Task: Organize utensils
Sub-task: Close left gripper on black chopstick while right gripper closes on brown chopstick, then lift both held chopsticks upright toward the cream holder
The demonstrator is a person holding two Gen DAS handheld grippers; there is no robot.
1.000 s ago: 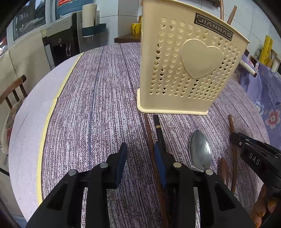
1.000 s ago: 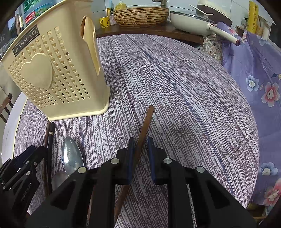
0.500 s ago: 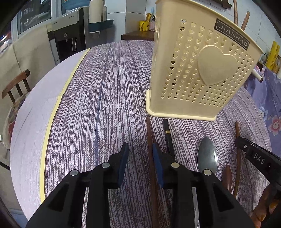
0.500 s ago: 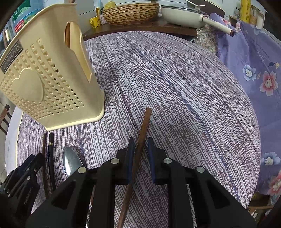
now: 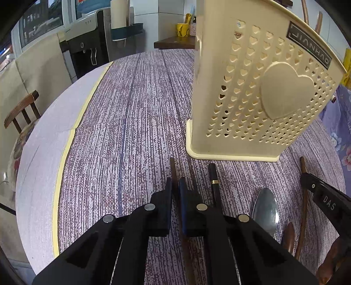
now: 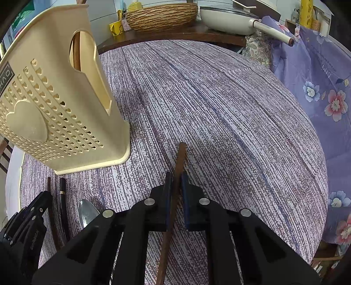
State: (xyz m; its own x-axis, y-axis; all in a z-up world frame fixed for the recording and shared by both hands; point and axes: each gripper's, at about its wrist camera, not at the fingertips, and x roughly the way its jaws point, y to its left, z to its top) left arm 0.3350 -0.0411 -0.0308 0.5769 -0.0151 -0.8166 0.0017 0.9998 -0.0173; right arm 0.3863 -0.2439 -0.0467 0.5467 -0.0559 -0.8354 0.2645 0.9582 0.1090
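1. A brown wooden chopstick (image 5: 173,171) lies on the surface (image 5: 131,122) in front of the cream utensil holder (image 5: 258,92), and the left gripper (image 5: 175,188) has its fingers (image 5: 167,197) closed against it from both sides.
2. A second brown chopstick (image 6: 178,162) is grasped between the fingers (image 6: 167,193) of the right gripper (image 6: 175,186), its tip pointing out over the cloth-covered surface.
3. Just right of the left gripper a black chopstick (image 5: 212,177) with a gold band lies on the surface, its tip near the holder's base.
4. Beside that lies a metal spoon (image 5: 265,210), bowl toward the holder.
5. The holder stands upright, pierced with small hearts and bearing one large raised heart; brown sticks poke above its rim.
6. Beyond the surface stand a woven basket (image 6: 162,15), a white pan (image 6: 230,19) and a wooden chair (image 5: 22,109).
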